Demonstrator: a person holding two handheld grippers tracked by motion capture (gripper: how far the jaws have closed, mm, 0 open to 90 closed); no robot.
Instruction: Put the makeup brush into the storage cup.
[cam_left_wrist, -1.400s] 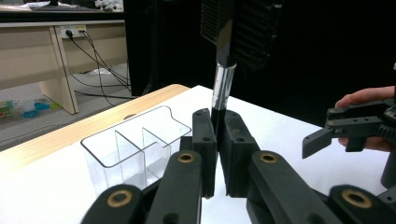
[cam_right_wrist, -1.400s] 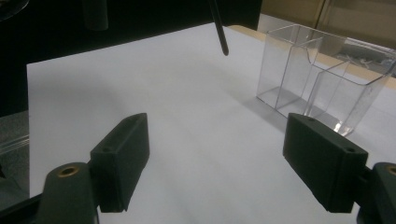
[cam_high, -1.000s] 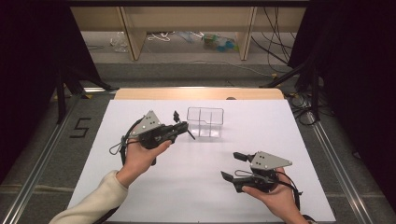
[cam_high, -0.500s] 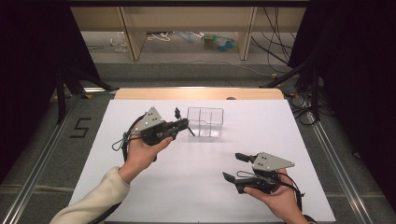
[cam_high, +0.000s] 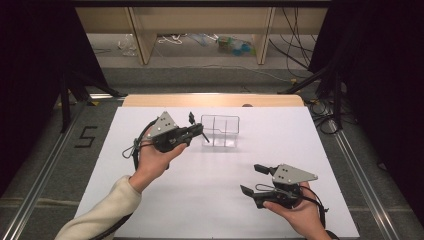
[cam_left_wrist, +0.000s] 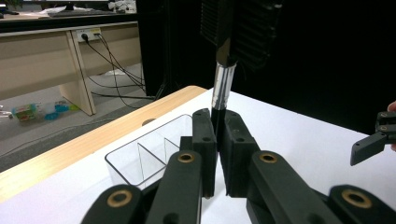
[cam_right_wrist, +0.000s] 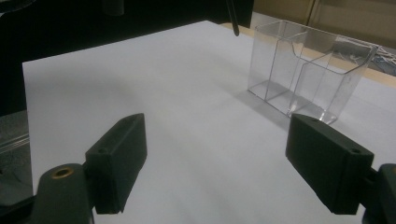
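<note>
A person works at a white-covered table with a handheld gripper in each hand. In the high view, the left gripper sits just left of centre frame, its jaws pressed together on a slim black-and-silver pen that stands up above the jaws. The left gripper view shows the same pinch from close in: the two black jaws meet at centre frame around the pen, whose silver band and dark upper end rise toward the top of the frame. Just right of that gripper in the high view, slightly above centre, stands a clear plastic organizer with upright dividers; the pen is near its left end, outside it. The same organizer lies at lower left in the left gripper view and at upper right in the right gripper view.

The right gripper rests low in the lower right of the high view, held in the person's right hand, well apart from the organizer. Its jaws are spread wide and hold nothing, as the right gripper view shows, with bare white table between them.
</note>
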